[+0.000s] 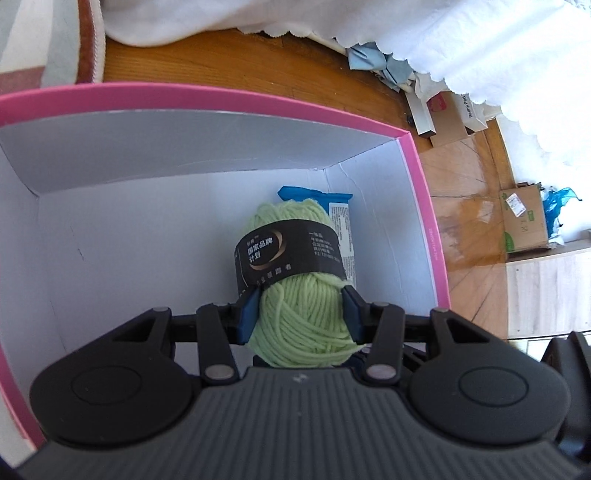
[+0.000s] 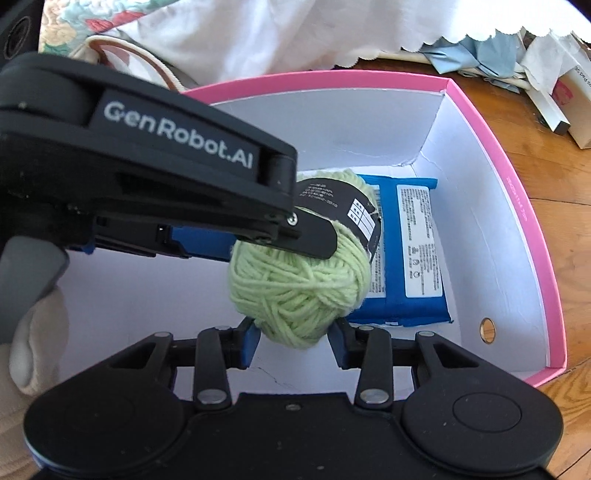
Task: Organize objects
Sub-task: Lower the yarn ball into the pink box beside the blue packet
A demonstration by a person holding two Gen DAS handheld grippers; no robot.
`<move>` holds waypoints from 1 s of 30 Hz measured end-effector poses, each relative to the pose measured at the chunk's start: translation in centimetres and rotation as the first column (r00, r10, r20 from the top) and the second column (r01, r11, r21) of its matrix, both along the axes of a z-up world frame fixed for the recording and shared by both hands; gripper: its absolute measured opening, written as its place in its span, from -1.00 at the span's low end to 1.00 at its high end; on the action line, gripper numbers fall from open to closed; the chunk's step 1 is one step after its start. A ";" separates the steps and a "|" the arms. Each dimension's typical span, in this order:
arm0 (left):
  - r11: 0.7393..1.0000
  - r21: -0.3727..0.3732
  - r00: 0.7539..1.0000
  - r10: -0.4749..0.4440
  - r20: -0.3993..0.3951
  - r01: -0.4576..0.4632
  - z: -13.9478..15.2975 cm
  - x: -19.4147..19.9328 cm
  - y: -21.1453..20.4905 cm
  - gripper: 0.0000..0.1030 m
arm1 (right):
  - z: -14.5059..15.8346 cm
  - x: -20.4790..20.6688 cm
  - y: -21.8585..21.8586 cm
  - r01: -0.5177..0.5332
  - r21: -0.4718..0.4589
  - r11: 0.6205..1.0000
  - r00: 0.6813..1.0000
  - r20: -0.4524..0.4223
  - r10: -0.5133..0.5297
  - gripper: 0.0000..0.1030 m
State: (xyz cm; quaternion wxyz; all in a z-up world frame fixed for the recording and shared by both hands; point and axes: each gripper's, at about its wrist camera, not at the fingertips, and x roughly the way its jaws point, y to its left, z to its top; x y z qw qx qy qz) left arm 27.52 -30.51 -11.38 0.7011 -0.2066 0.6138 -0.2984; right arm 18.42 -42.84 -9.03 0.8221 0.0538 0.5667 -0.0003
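Observation:
A light green yarn ball (image 1: 306, 332) with a black paper band hangs low inside a pink-rimmed white box (image 1: 221, 99). My left gripper (image 1: 301, 308) is shut on it, blue pads pressing both sides just under the band. In the right wrist view the left gripper's black finger (image 2: 314, 242) lies across the top of the yarn ball (image 2: 295, 288). My right gripper (image 2: 295, 339) pinches the ball's near end between its blue pads. A blue packet (image 2: 406, 258) lies flat on the floor of the box (image 2: 517, 221), beside and partly behind the ball.
The box stands on a wooden floor (image 1: 469, 206). White cloth (image 1: 369, 22) hangs beyond it, with crumpled blue fabric and small cartons (image 1: 447, 118) at the far right. A brown cardboard box (image 1: 522, 218) sits farther right. A light-gloved hand (image 2: 37, 339) holds the left gripper.

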 end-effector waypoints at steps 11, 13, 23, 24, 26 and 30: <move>1.000 -0.016 1.000 0.010 -0.017 -0.010 -0.8 -0.2 0.0 -0.11 | -0.3 -0.7 -0.4 0.031 -0.008 0.999 0.999 0.008 -0.031 -0.15; 1.000 -0.018 1.000 0.014 -0.017 -0.014 -0.8 -0.3 0.1 -0.11 | 0.0 -1.0 -0.2 0.022 -0.010 1.000 0.999 0.024 -0.022 -0.15; 0.999 0.051 0.999 0.013 0.052 -0.016 1.2 -1.6 0.4 -0.14 | -0.3 -1.2 0.9 0.040 -0.052 0.998 0.998 0.044 -0.037 -0.20; 0.999 0.051 0.998 0.008 0.067 -0.011 1.7 -1.9 0.5 -0.17 | 0.0 -1.5 1.3 0.033 -0.058 0.998 0.998 0.054 -0.029 -0.20; 0.999 0.052 0.995 -0.005 0.096 0.000 3.0 -2.5 0.9 -0.17 | 0.2 -2.7 1.0 0.016 -0.059 0.998 0.997 0.077 -0.011 -0.19; 0.997 0.072 0.989 -0.022 0.143 0.012 5.3 -3.7 1.5 -0.17 | 2.8 -5.1 1.1 -0.012 -0.073 0.997 0.992 0.121 0.021 -0.16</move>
